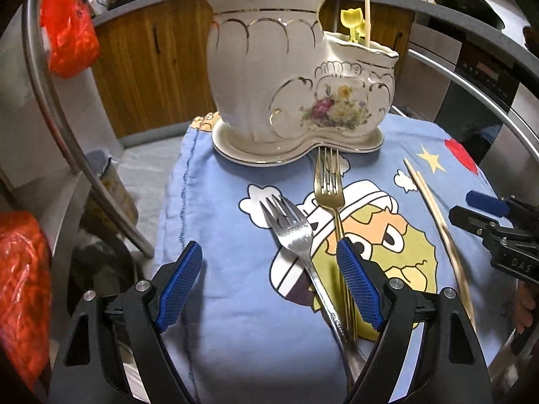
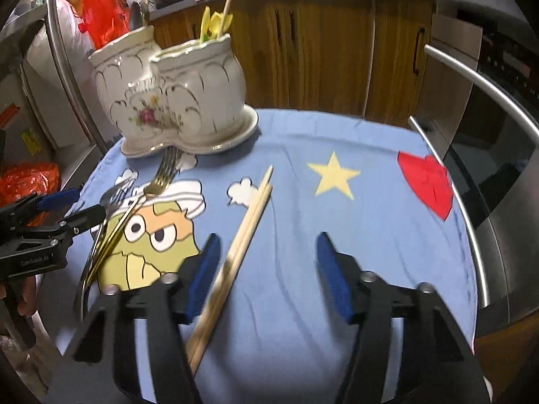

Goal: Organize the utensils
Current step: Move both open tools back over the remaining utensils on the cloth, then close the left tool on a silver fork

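I see a glazed ceramic holder, glossy cream with gilt lines and a painted flower spray, at twelve o'clock on my left view. Under it lies a soft matt blue cloth, printed with a cartoon and stitched along its edge. On the cloth a polished silver-coloured metal fork shines at six o'clock, and a gold-toned metal fork just to its right gleams warmer. Pale bare wooden chopsticks look matt and smooth. My left gripper has black matt plastic arms and blue pads with a fine rough grid; the right gripper matches.
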`<action>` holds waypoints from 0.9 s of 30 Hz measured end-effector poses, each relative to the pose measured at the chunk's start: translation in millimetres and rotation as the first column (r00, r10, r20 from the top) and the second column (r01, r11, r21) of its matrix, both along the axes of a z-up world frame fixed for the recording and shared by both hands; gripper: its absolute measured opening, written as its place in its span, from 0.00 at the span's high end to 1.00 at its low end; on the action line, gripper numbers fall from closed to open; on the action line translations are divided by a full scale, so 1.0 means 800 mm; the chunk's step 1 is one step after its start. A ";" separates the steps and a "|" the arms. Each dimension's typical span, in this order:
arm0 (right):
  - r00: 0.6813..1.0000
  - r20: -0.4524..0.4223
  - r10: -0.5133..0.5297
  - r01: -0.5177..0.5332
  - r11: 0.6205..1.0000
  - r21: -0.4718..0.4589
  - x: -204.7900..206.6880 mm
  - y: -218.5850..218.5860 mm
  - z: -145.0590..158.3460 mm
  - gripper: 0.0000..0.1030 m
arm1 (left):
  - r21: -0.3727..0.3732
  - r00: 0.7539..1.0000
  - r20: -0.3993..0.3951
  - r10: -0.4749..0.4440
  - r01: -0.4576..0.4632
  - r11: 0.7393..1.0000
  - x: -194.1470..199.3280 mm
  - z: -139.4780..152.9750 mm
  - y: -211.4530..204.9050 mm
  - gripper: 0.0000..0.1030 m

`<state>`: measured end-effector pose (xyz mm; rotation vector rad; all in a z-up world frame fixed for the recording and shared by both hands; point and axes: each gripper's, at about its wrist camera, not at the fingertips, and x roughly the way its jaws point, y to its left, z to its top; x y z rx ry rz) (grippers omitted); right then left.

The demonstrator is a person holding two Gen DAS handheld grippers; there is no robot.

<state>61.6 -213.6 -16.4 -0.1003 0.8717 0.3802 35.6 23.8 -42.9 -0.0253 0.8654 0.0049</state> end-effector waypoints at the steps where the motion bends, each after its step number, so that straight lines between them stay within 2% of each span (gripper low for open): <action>1: 1.000 -0.014 -0.001 0.001 1.000 0.002 -0.001 -0.001 -0.002 0.56 | -0.006 1.000 -0.001 -0.001 0.001 1.000 0.000 0.000 0.000 0.20; 6: 0.998 -0.060 0.014 -0.012 1.000 0.025 -0.008 0.001 -0.005 0.69 | -0.025 1.000 0.003 -0.005 0.005 1.000 0.000 0.001 -0.001 0.20; 11: 0.996 -0.087 0.029 -0.028 1.000 0.008 -0.011 0.012 -0.008 0.79 | -0.034 1.000 0.005 -0.013 0.013 0.999 0.001 0.001 -0.004 0.20; 21: 0.996 -0.091 0.014 -0.015 1.000 -0.014 -0.012 0.013 -0.009 0.82 | -0.054 1.000 0.013 -0.016 0.017 0.998 -0.003 0.003 0.002 0.20; 22: 0.996 -0.094 0.012 -0.013 1.000 -0.015 -0.012 0.014 -0.009 0.82 | -0.055 1.000 0.014 -0.017 0.018 0.998 -0.003 0.003 0.002 0.21; 27: 0.996 -0.090 -0.002 -0.002 0.999 -0.044 -0.001 0.021 -0.009 0.83 | -0.064 0.999 -0.007 -0.034 0.034 0.997 0.003 -0.001 -0.002 0.37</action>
